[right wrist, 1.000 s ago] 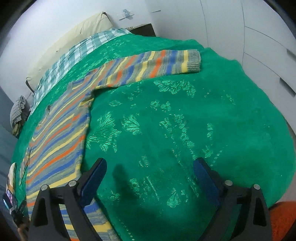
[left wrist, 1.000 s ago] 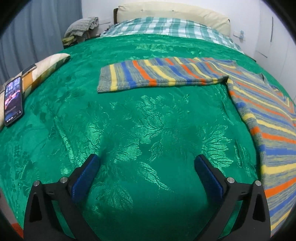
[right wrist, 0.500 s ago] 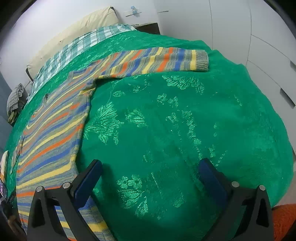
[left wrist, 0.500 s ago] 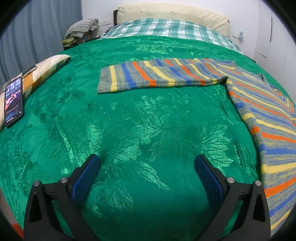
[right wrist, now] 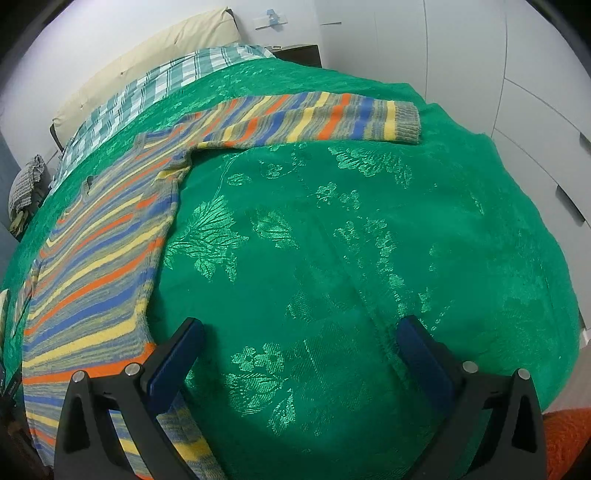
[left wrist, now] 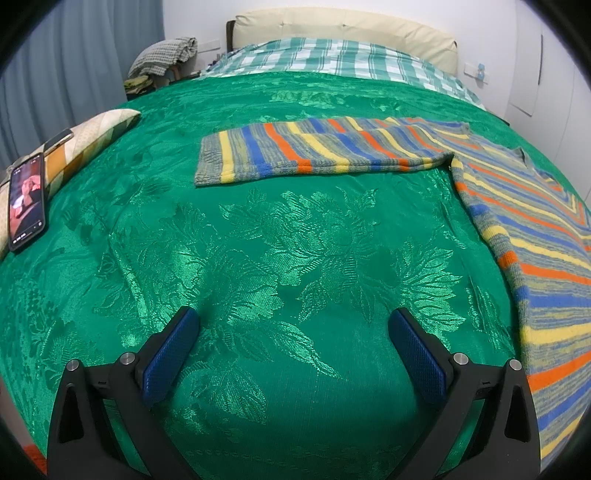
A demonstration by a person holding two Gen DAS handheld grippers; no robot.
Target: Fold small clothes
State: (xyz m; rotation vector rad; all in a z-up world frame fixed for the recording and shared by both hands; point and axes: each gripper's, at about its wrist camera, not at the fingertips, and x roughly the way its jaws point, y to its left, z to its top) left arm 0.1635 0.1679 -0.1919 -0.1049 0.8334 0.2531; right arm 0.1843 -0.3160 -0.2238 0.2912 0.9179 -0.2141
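A striped knit sweater (left wrist: pixel 532 236) in blue, orange, yellow and grey lies flat on a green bedspread (left wrist: pixel 295 240). One sleeve (left wrist: pixel 317 151) stretches out to the left in the left wrist view. The other sleeve (right wrist: pixel 317 118) stretches right in the right wrist view, where the body (right wrist: pixel 99 251) lies at the left. My left gripper (left wrist: pixel 293 325) is open and empty above bare bedspread, left of the sweater's body. My right gripper (right wrist: pixel 299 336) is open and empty, its left finger (right wrist: pixel 173 358) over the sweater's lower edge.
A phone (left wrist: pixel 26 201) rests on a patterned cushion (left wrist: pixel 85 144) at the left edge. A plaid sheet (left wrist: pixel 332 59) and cream headboard (left wrist: pixel 343 29) are at the far end. White wardrobe doors (right wrist: pixel 517 92) stand right of the bed.
The right gripper has swung a little, so the sweater's right sleeve sits more central and further right in its view. The left gripper's view has barely shifted.
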